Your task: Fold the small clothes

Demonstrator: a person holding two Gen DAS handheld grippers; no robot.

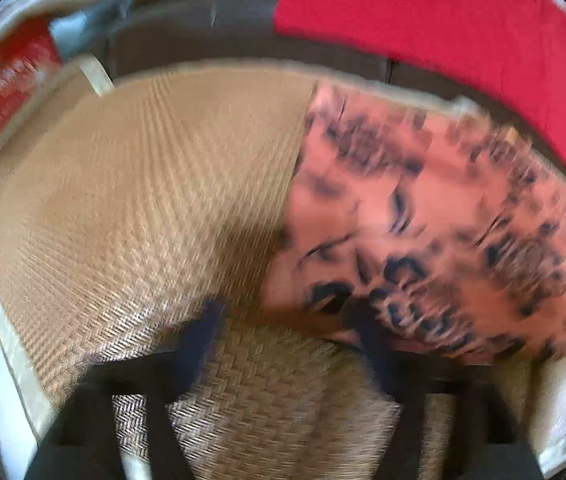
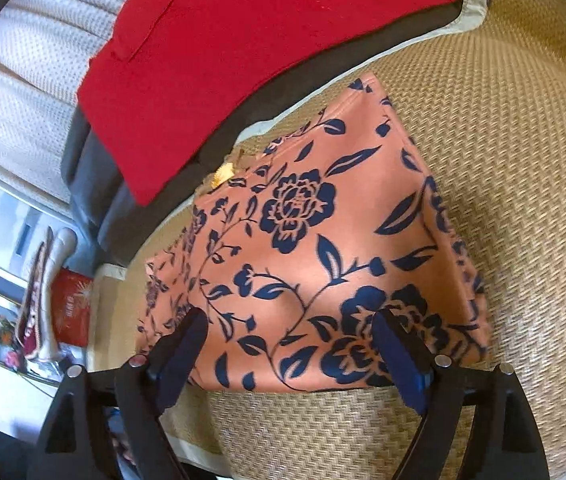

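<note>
A folded salmon-pink garment with a dark blue flower print [image 2: 323,248] lies on a woven straw mat [image 2: 503,140]. My right gripper [image 2: 289,330] is open, its two dark fingers spread just over the garment's near edge, holding nothing. In the blurred left wrist view the same garment [image 1: 435,220] lies to the right on the mat [image 1: 143,180]. My left gripper [image 1: 289,320] is open, low over the mat at the garment's near left corner, its right finger [image 1: 371,328] at the cloth's edge.
A red cloth [image 2: 243,40] lies on a dark couch seat beyond the mat, also shown in the left wrist view [image 1: 443,32]. A cream textured cover [image 2: 15,80] is at far left. Red items and clutter [image 2: 71,304] sit off the mat's left side.
</note>
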